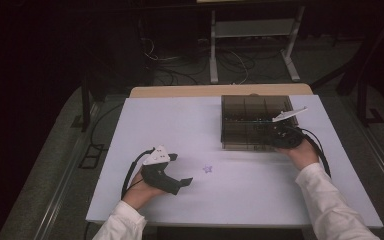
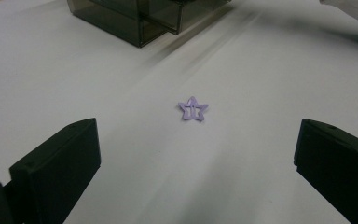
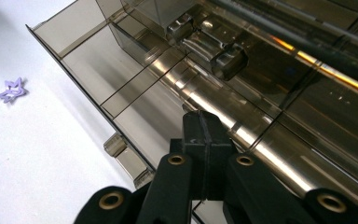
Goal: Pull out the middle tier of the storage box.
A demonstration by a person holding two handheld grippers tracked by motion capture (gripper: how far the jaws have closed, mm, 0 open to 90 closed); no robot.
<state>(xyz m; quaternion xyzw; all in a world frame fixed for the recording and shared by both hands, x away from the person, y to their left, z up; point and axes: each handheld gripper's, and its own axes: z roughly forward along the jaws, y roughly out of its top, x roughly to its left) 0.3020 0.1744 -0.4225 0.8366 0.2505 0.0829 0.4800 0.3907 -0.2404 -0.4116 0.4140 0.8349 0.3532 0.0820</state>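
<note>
**Item: star clip.** Small, lilac, flat on the white surface. Lies ahead of the left tool, centred between its two jaws but well short of them; nothing touches it. In the right gripper view it sits far off to the left of the right tool, on bare surface beside the box.

**Item: box.** Smoky clear plastic, divided into compartments, hinged, with a latch on the near edge. The compartments seen past the right tool look empty, though glare hides some of them.

**Item: left tool.** Jaws spread wide, holding nothing, aimed level along the surface at the clip.

**Item: right tool.** Jaws fully together with nothing between them; tip resting at or just above the box's near edge. Whether it presses on the plastic cannot be told.

**Progress, as judged.** Early. The work appears to be putting the clip into the box. Done: box apparently steadied or opened by the right tool, left tool lined up. Left: advance over the clip, close on it, lift, carry to a compartment, release.
</note>
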